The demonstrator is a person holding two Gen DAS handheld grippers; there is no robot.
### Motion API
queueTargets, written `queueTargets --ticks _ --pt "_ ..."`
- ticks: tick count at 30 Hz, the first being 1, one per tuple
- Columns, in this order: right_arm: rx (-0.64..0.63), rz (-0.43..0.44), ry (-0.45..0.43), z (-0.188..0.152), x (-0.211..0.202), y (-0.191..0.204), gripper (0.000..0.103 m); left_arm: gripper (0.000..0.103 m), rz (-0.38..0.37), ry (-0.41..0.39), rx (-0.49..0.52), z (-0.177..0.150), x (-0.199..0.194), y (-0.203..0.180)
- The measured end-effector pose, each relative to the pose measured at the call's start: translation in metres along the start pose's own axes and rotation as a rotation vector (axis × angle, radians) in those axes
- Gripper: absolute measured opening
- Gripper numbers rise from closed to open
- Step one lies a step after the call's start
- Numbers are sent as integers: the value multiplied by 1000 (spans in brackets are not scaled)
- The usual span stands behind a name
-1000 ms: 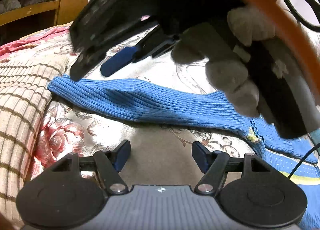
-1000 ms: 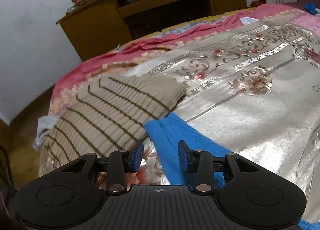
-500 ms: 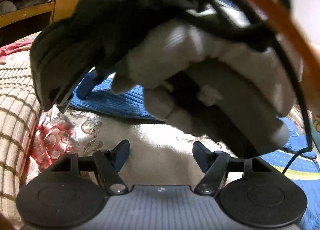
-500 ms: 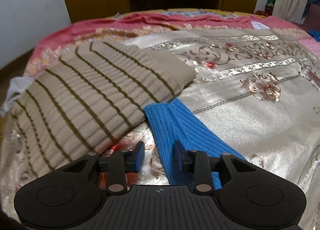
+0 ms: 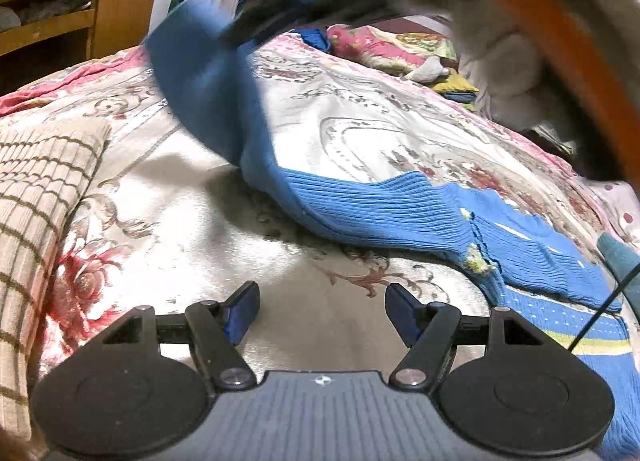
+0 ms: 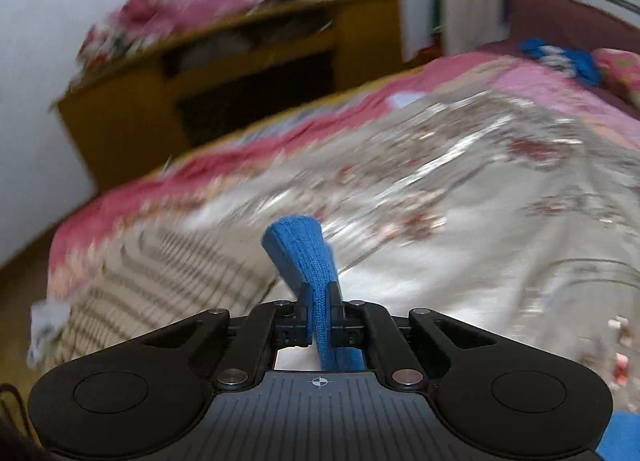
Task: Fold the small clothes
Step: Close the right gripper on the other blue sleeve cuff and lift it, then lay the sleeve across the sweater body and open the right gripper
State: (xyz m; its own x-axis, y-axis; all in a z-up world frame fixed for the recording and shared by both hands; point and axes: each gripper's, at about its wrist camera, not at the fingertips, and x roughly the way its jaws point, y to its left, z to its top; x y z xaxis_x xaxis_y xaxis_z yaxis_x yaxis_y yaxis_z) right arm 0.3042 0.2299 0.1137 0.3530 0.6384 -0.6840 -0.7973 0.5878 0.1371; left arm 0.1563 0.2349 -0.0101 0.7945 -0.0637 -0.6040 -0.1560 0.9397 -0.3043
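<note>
A small blue ribbed sweater [image 5: 400, 213] with pale stripes lies on the flowered bedspread [image 5: 360, 129]. Its sleeve [image 5: 208, 73] is lifted off the bed toward the upper left, blurred by motion. My right gripper [image 6: 319, 301] is shut on that sleeve's cuff [image 6: 304, 249], which sticks up past the pads. In the left wrist view the right gripper [image 5: 256, 31] appears overhead as a dark blur, with a gloved hand [image 5: 508, 61] behind it. My left gripper [image 5: 320, 311] hovers open over bare bedspread just in front of the sweater, with nothing between its fingers.
A beige sweater with brown stripes [image 5: 36, 197] lies folded on the left of the bed. A wooden shelf unit [image 6: 248, 61] stands past the bed's end. More clothes [image 5: 384, 49] are heaped at the far side. A thin black cable [image 5: 600, 309] crosses the lower right.
The right gripper came down to the blue sleeve's end, shut on it and lifted it up off the bed. It cleared away from in front of the left camera. The left gripper stayed put.
</note>
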Motion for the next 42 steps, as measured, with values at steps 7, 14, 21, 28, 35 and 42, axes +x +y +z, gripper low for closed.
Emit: queueTargets --ticks 7,14,21,28,35,42 --pt "182 -92 -143 -15 -93 -64 5 74 -11 -29 52 2 -8 -15" --pt "380 -220 -282 -72 -194 -134 4 74 -30 -33 105 1 -10 -34" --pt "644 -374 -326 -196 -255 -212 4 74 -75 -33 218 -14 -14 -68" --pt "893 -426 -269 -310 -249 -262 12 74 -77 45 269 -38 -10 -101" --pt "960 -316 -364 -340 -264 -279 24 74 -54 37 381 -30 -18 -137" --pt "1080 -248 -380 -345 -247 -299 31 74 -49 15 465 -17 -13 -170"
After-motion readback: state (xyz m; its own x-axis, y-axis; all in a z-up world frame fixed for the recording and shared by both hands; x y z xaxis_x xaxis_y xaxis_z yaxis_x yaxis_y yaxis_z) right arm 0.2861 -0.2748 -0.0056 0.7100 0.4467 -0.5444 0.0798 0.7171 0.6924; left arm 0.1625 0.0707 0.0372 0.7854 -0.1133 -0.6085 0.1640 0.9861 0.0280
